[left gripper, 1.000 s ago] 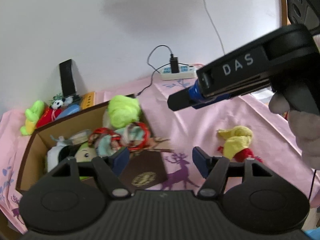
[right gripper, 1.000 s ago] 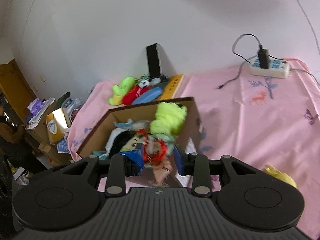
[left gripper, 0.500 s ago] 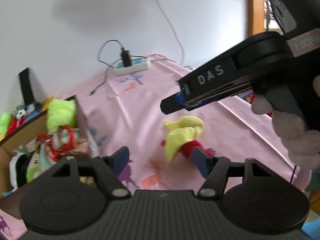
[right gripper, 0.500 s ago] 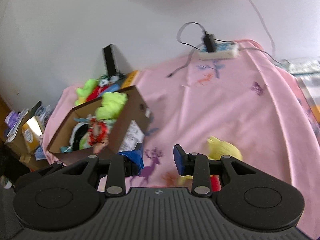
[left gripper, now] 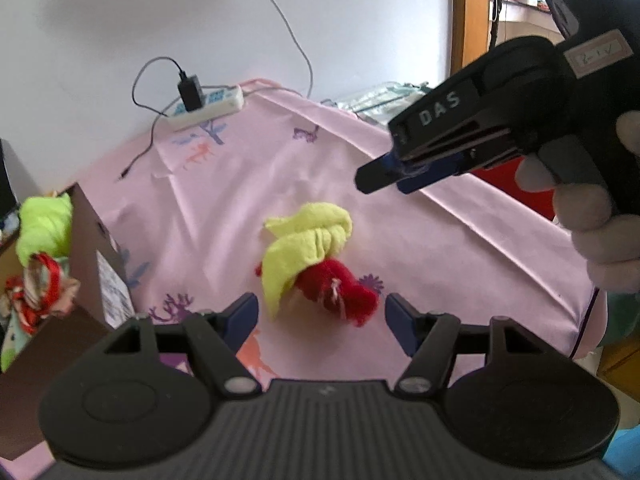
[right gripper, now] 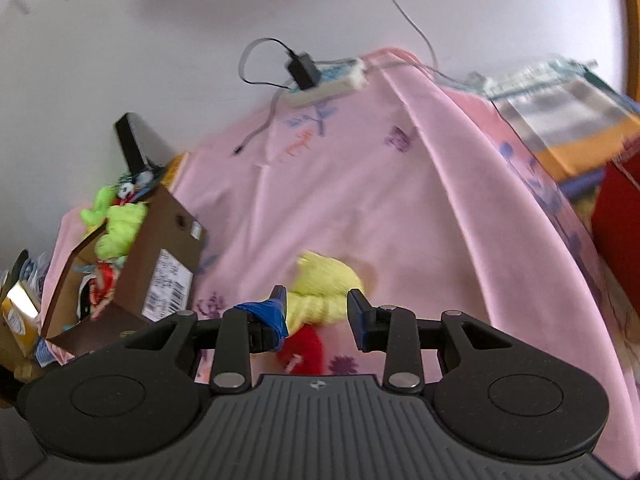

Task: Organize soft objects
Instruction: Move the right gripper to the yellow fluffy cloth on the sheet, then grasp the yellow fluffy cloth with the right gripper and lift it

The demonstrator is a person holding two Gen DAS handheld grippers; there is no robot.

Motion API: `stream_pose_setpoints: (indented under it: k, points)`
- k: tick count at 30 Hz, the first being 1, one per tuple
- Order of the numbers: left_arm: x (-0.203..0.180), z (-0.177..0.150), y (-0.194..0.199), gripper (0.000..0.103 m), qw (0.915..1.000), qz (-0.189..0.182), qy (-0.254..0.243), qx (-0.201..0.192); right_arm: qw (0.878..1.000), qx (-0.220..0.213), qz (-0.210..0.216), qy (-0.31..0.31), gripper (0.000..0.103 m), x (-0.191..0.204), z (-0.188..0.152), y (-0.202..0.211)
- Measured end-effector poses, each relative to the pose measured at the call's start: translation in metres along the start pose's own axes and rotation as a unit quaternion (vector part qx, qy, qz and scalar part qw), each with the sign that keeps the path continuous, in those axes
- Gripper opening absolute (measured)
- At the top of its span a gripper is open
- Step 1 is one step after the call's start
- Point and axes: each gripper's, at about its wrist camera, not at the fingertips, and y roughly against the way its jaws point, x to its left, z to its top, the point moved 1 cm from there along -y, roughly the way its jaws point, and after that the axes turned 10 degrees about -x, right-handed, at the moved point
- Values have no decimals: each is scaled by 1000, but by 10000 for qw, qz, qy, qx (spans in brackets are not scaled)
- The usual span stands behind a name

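On the smooth, matt pink printed tablecloth (left gripper: 400,216) lies a fuzzy yellow-and-red cloth toy (left gripper: 316,256), its red part woolly. Beside the toy, the brown cardboard box (right gripper: 160,248) looks matt, with a white paper label. The matt black plastic left gripper (left gripper: 320,316) has ribbed housing and shiny metal screws.

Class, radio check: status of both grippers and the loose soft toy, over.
Left gripper open, toy ahead. Right gripper open above it. Yellow-and-red soft toy loose on pink cloth, outside cardboard box. Nothing between.
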Motion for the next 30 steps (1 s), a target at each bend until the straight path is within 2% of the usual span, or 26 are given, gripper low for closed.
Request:
stream_pose_setpoints:
  k: [7, 12, 17, 24, 26, 27, 30]
  points:
    - [11, -2, -19, 68, 9992, -199, 333, 93, 9991, 293, -80, -291, 16, -15, -8, -18]
    - [28, 10, -34, 68, 9982, -282, 517, -106, 9958, 469, 112, -774, 16, -25, -6, -36]
    - [38, 15, -60, 68, 9973, -381, 621, -39, 9894, 555, 203, -1330, 17, -33, 1, -55]
    - [30, 23, -91, 68, 9984, -505, 255, 3, 9872, 741, 256, -1387, 17, -36, 3, -76]
    - [29, 22, -98, 64, 9981, -565, 227, 65, 9872, 812, 263, -1349, 19, -37, 2, -81]
    - [30, 22, -101, 58, 9979, -603, 238, 94, 9872, 819, 282, -1342, 20, -37, 2, -82]
    - [36, 21, -112, 51, 9962, -703, 466, 226, 9858, 859, 359, -1400, 21, -39, 2, -88]
